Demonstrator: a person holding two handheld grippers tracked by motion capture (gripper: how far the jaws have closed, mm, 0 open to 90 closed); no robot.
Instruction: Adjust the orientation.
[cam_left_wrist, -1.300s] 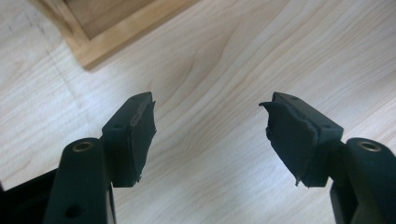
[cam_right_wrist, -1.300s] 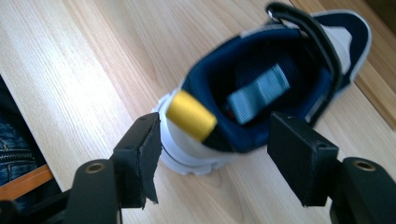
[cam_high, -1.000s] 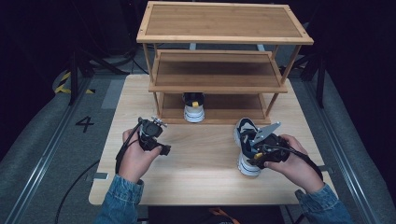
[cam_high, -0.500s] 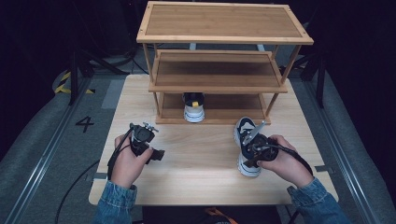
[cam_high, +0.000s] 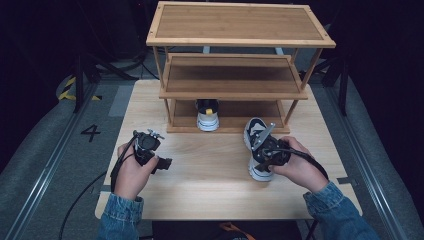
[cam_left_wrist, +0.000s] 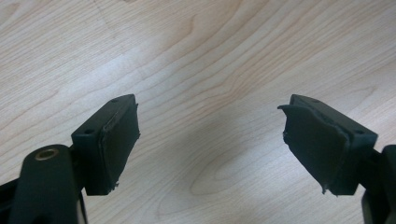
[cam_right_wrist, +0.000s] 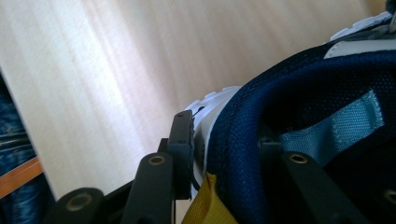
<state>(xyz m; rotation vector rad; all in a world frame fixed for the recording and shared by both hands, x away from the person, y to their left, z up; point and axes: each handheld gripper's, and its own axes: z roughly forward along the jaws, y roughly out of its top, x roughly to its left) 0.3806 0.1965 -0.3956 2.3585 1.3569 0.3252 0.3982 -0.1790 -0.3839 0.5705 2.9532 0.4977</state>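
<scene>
Navy and white shoe (cam_high: 256, 150) lying on the wooden table (cam_high: 210, 175), right of centre, just in front of the rack's right leg, toe toward the rack. Pinched at the heel collar by the right gripper (cam_high: 267, 152): in the right gripper view, one jaw pressed against the white outer heel, the other inside the dark blue mesh opening, with the shoe (cam_right_wrist: 289, 140) close up, a pale blue pull loop (cam_right_wrist: 336, 126) and a yellow tag (cam_right_wrist: 205, 205) at the rim, details too small to tell from above. Jaws just closed onto that collar, wall of the shoe between them. Left gripper (cam_high: 147, 147) held over bare wood at the left of the table, well apart from the shoe; in the left gripper view, black pads (cam_left_wrist: 116, 140) spread wide with nothing between, only wood grain behind. Three-tier wooden rack (cam_high: 240, 95) at the far side of the table; second shoe (cam_high: 207, 115) on the lowest shelf, heel facing out with a yellow tag, upper two shelves bare. On the grey floor left of the table, a painted "4" (cam_high: 90, 132).
</scene>
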